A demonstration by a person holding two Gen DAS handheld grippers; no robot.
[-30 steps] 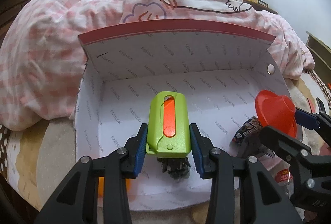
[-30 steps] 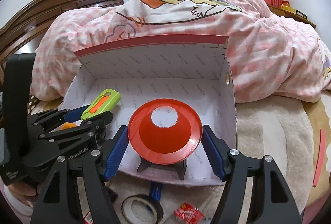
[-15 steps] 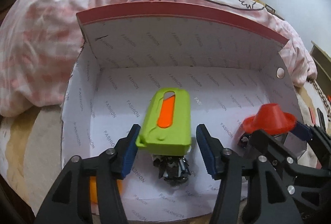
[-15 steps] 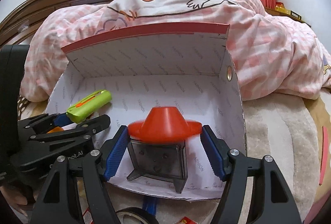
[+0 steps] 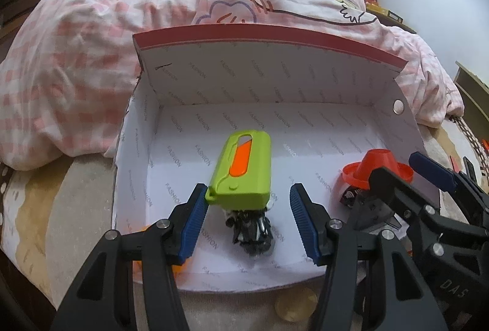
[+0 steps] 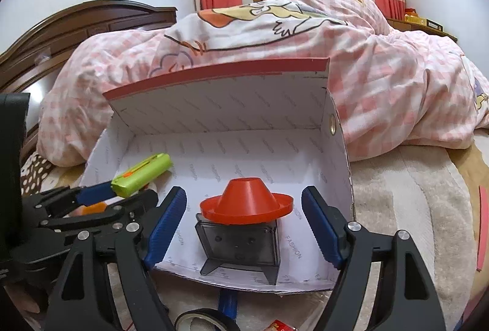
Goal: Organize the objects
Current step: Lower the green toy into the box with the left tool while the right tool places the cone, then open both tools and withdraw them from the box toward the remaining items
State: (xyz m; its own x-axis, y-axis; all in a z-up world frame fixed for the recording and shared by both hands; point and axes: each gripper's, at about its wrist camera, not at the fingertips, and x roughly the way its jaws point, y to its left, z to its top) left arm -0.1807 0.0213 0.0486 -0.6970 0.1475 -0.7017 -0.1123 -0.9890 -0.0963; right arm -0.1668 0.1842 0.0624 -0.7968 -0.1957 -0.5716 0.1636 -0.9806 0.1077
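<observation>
A white cardboard box [image 5: 275, 80] with a red-edged lid lies open on the bed. Inside it a green utility knife [image 5: 241, 172] with an orange slider leans on a black crumpled object [image 5: 250, 231]. My left gripper [image 5: 249, 218] is open around the knife's near end, its pads apart from it. A red cone [image 6: 244, 202] stands on a smoky grey plastic case [image 6: 241, 248] in the box [image 6: 220, 104]. My right gripper [image 6: 244, 208] is opening, with the cone between its blue pads and a gap on both sides. The right wrist view also shows the knife [image 6: 142, 175].
A pink checked quilt [image 6: 382, 80] is heaped behind the box. A beige fleecy cover [image 6: 406, 193] lies to the right. In front of the box lie a tape roll [image 6: 204, 320], a red packet [image 6: 279, 326] and a round yellowish disc [image 5: 295, 305]. A wooden headboard [image 6: 91, 22] stands at left.
My left jaws opened off the green knife, which now leans loose in the box. The red cone tipped upright onto the grey case, and the right jaws spread away from its brim.
</observation>
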